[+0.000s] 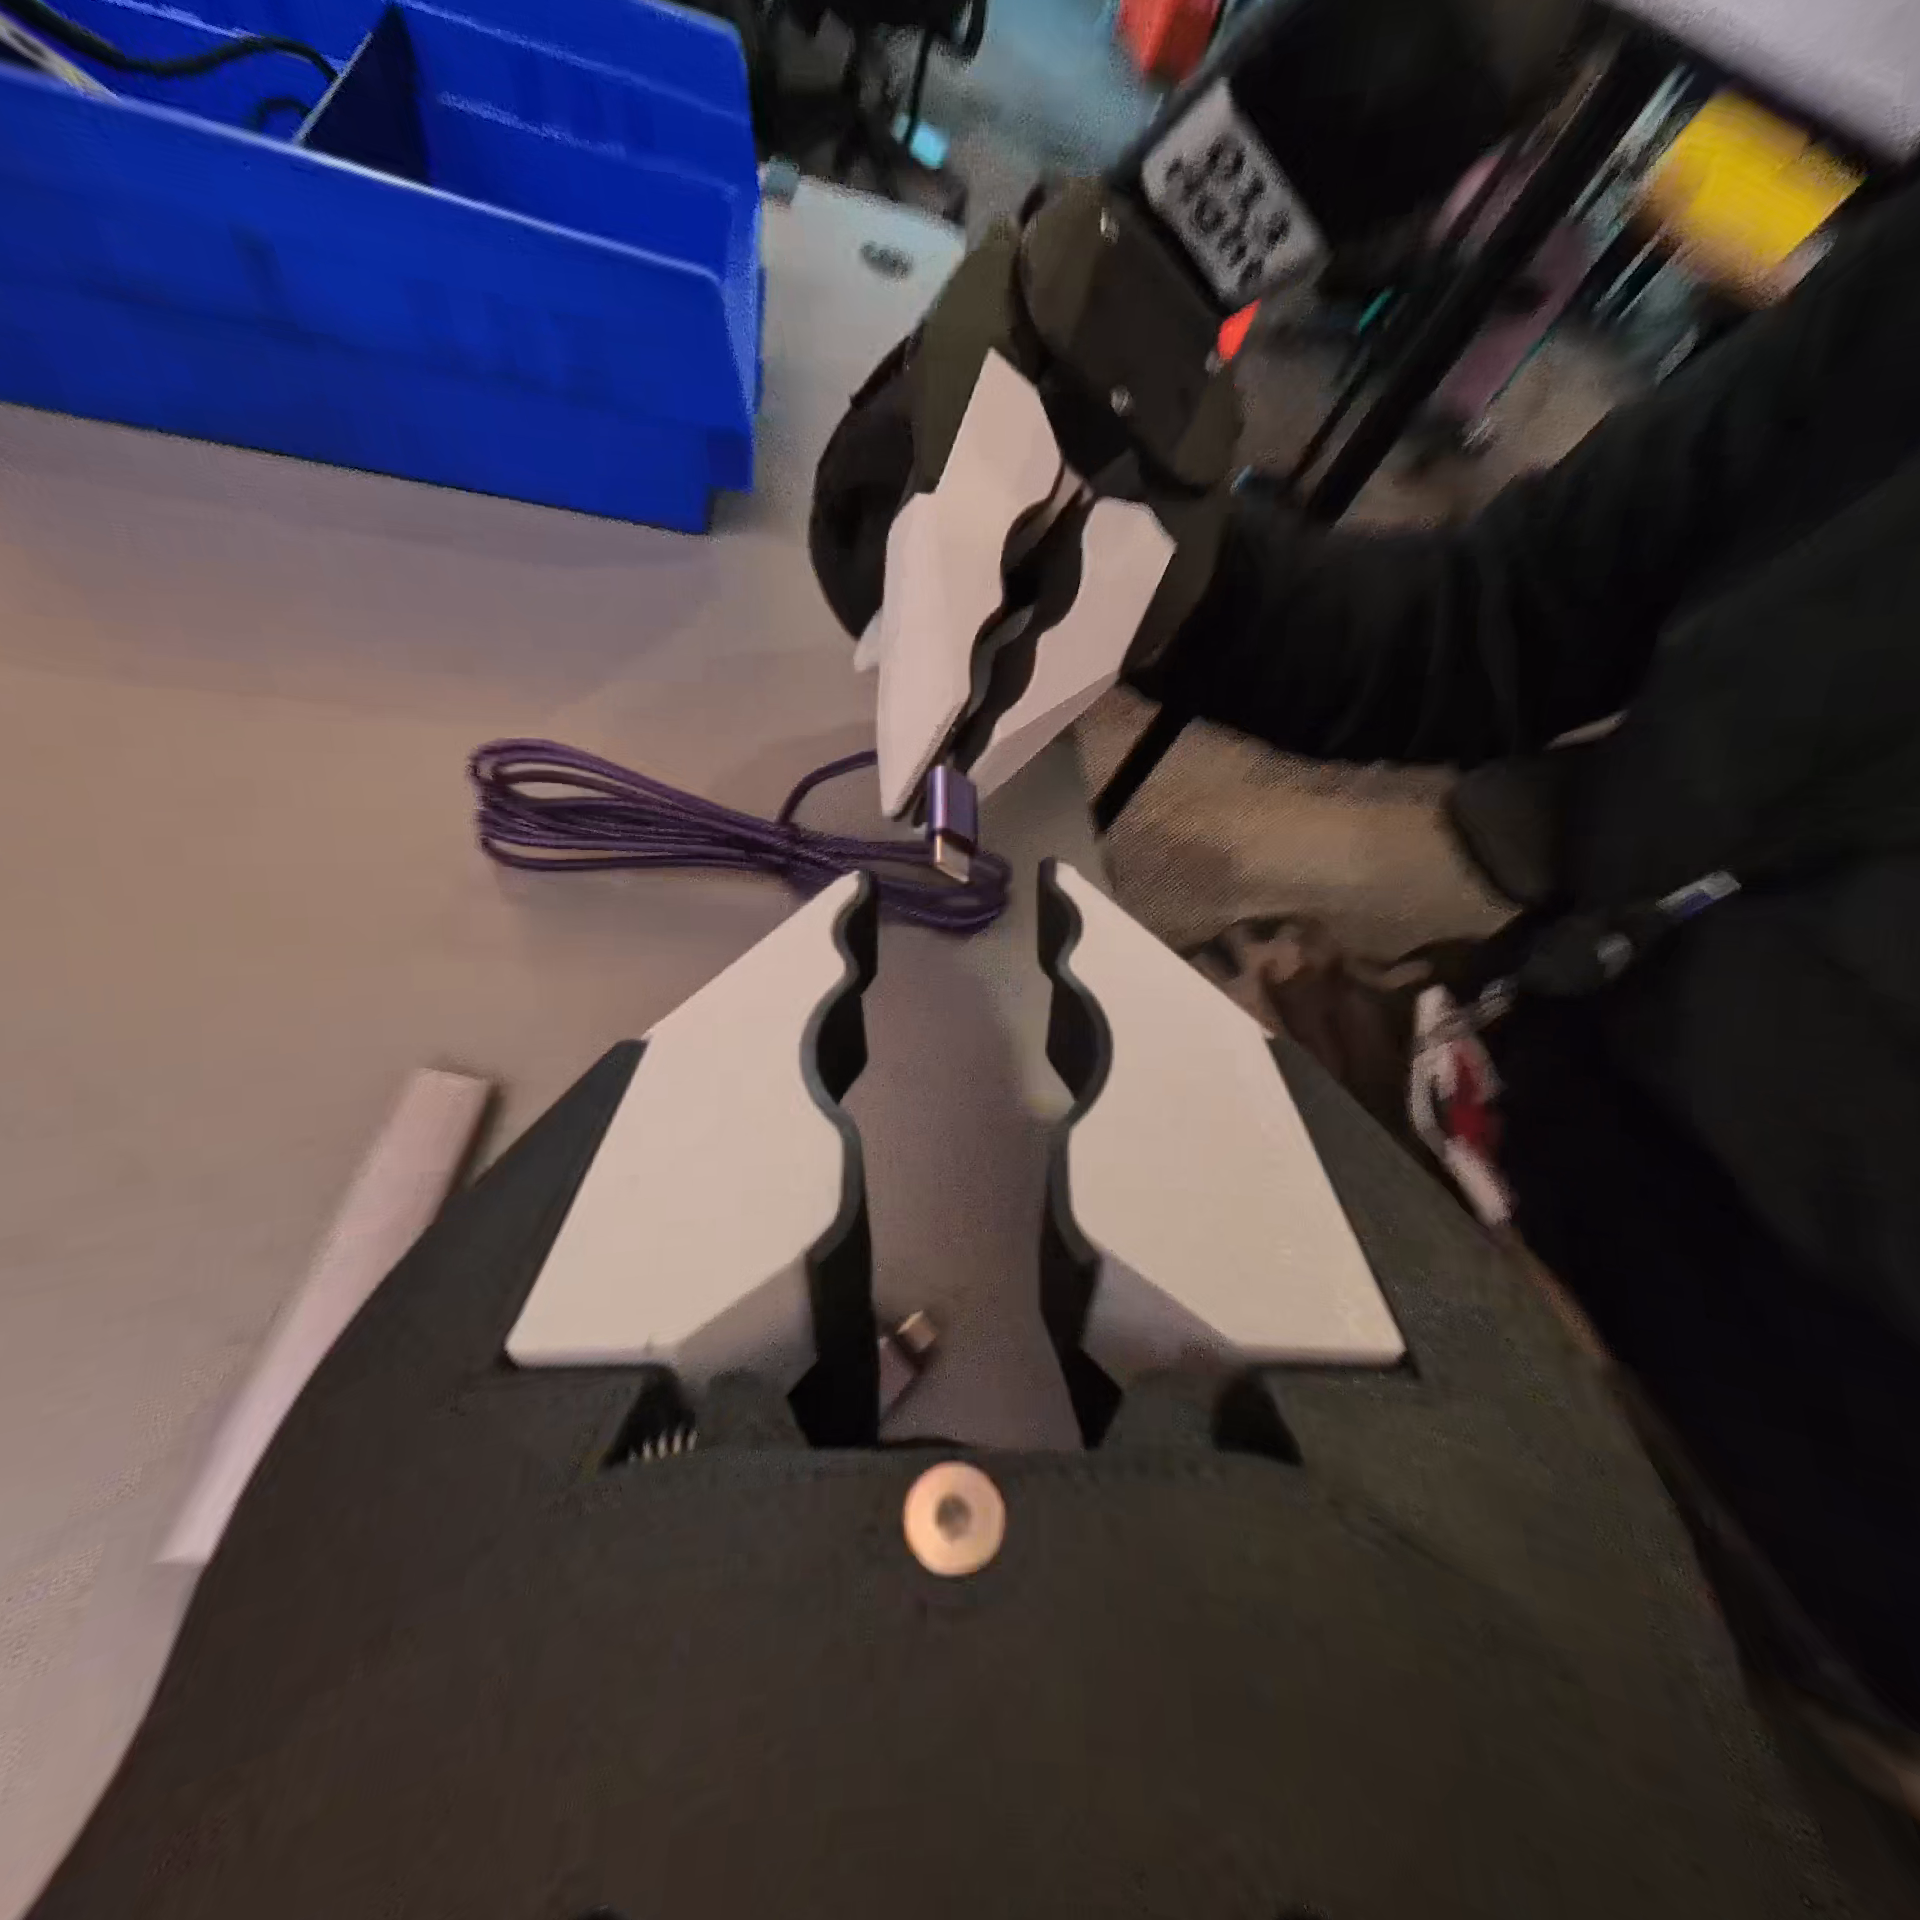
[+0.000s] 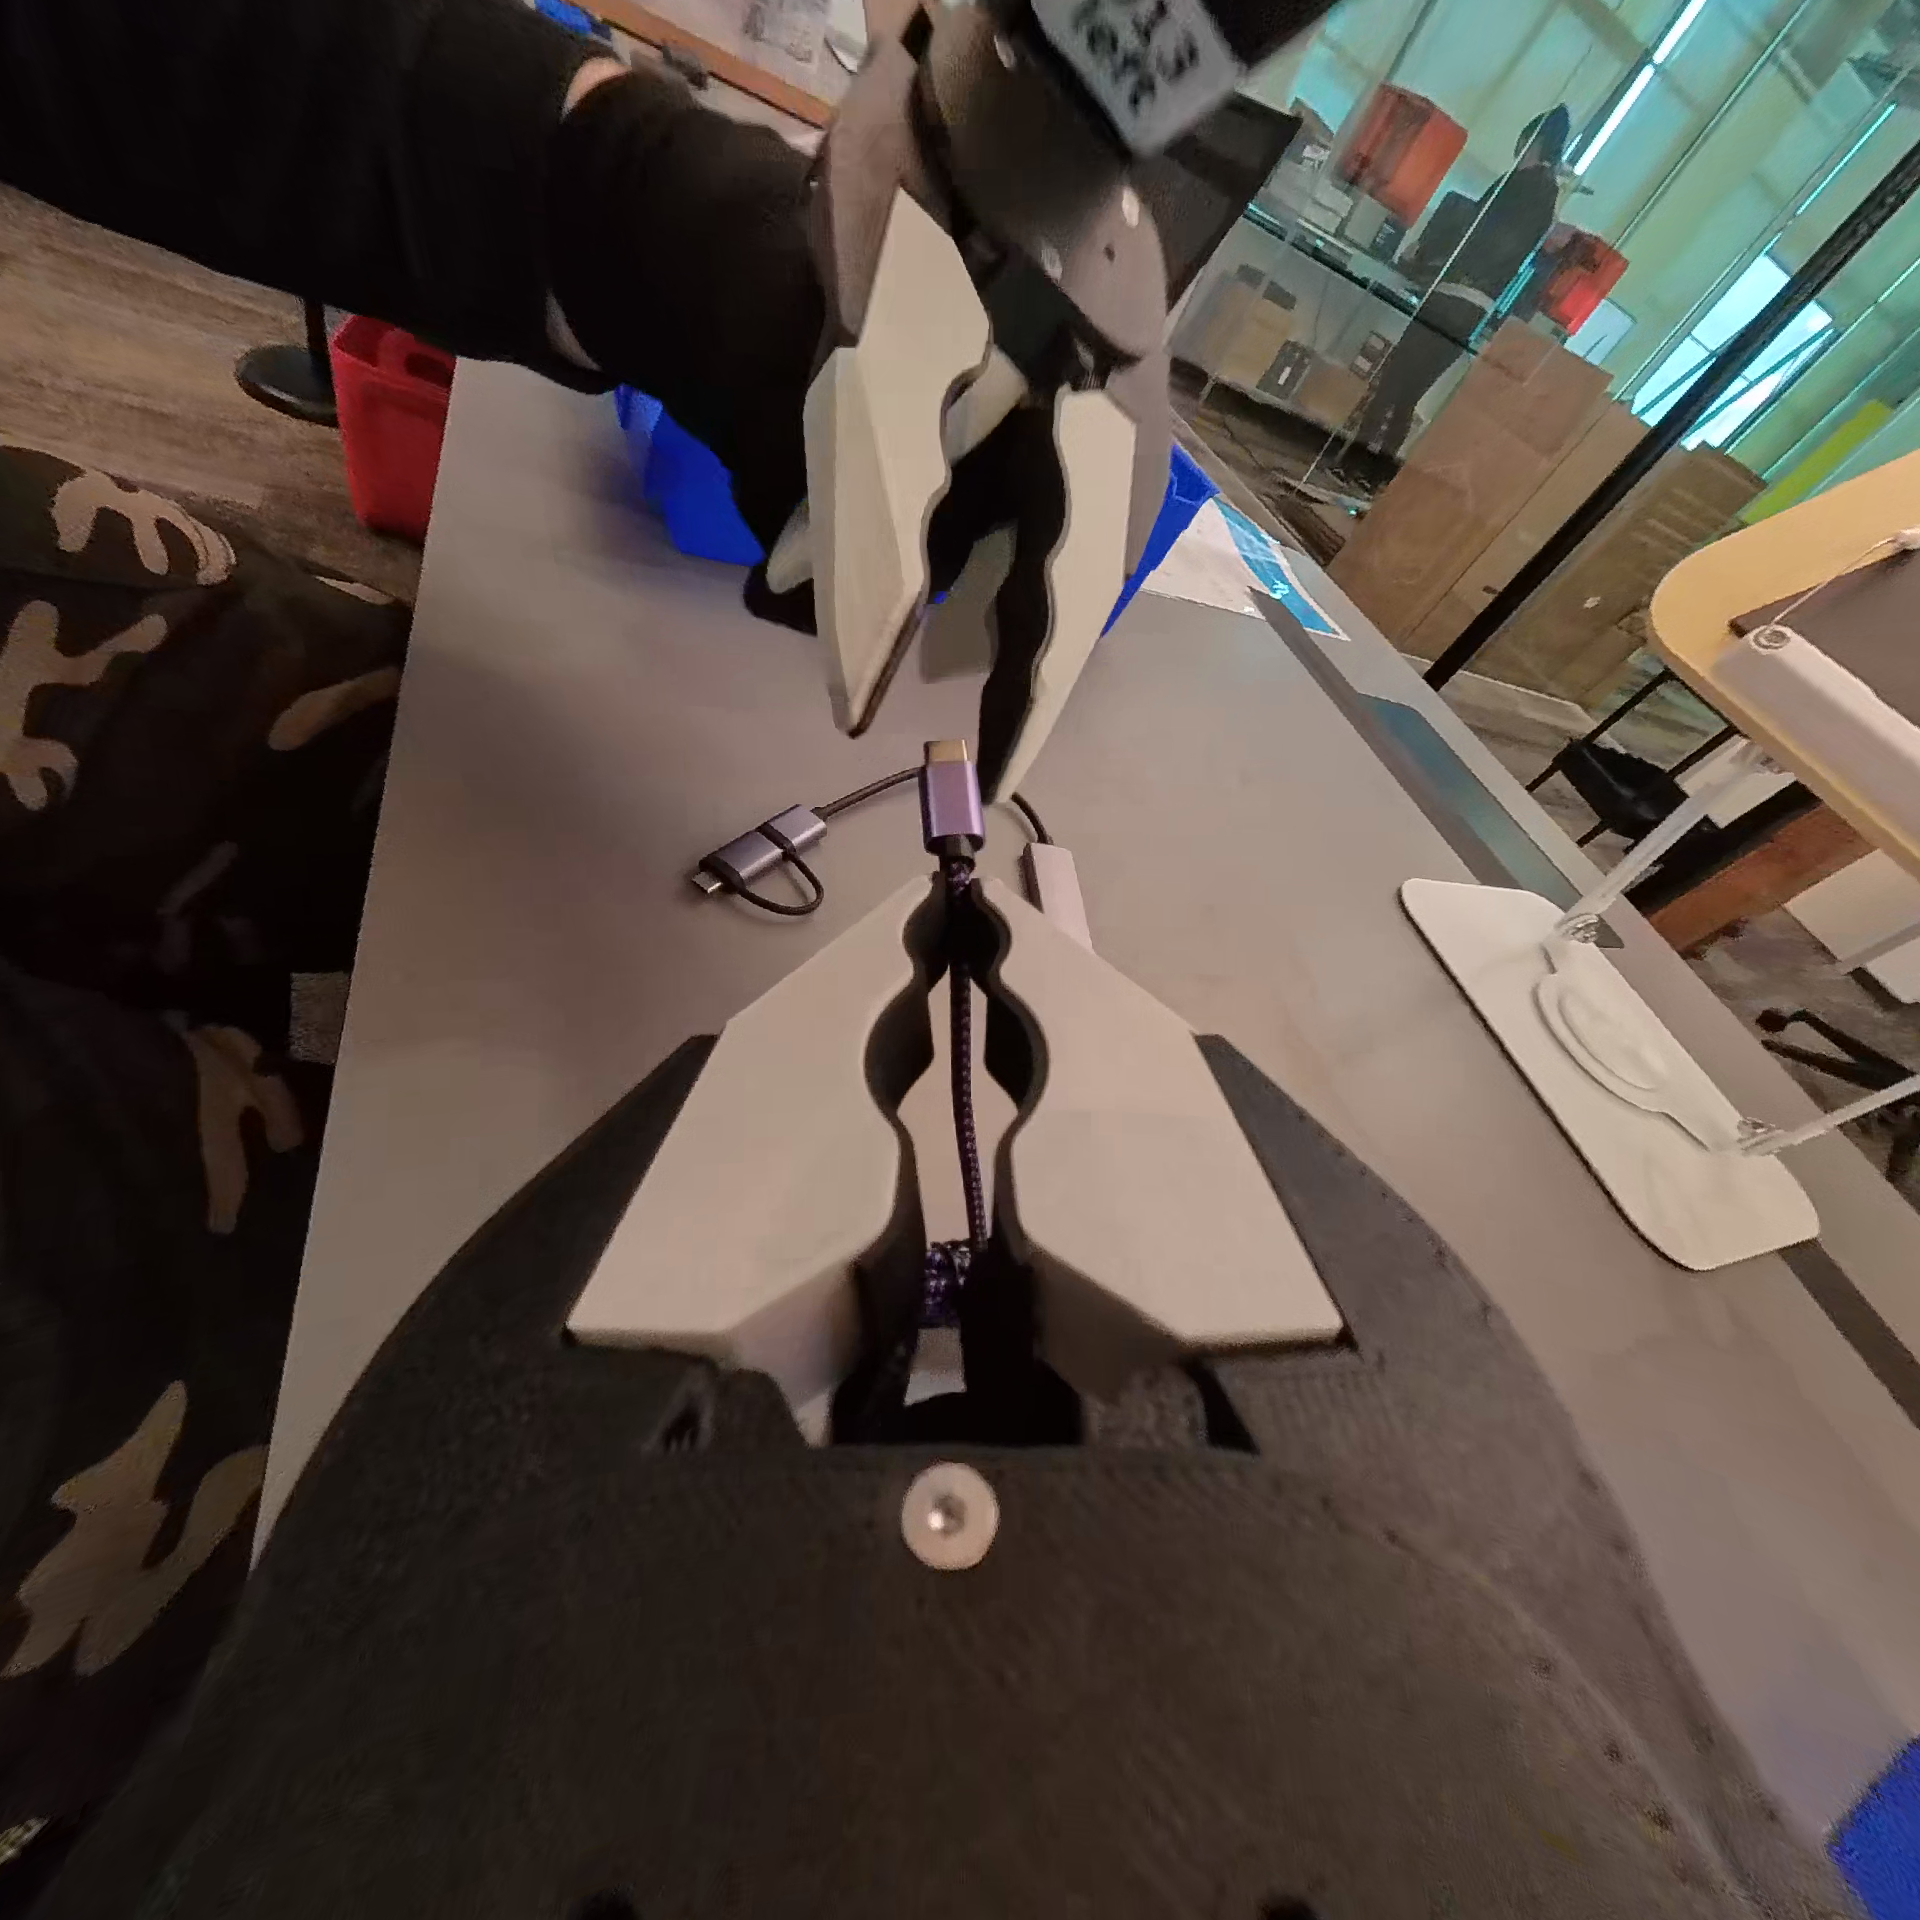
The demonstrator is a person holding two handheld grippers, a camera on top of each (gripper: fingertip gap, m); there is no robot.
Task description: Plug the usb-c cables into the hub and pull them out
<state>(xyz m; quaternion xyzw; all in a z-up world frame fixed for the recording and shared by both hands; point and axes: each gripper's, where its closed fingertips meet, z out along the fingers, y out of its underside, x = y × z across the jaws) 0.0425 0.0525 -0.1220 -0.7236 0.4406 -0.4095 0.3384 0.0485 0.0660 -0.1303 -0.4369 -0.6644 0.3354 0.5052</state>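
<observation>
purple cable (image 2: 964, 1101) pinched in the right gripper (image 2: 956, 883), plug (image 2: 948, 805) sticking out ahead.
the left gripper (image 1: 956, 883) hangs spread and empty above the grey hub (image 2: 1055, 883) on the table (image 2: 582, 831); plugging looks not yet begun, next the plug needs lining up with a port.

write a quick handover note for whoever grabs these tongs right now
Right tongs: shut on the purple cable just behind its plug, plug lifted off the table.
Left tongs: open, empty, close to the plug.
Hub: on the table under the plug, mostly hidden; its own lead and adapter lie beside it.
Done: cable picked up.
Left: plug it into the hub, then pull it out.
</observation>
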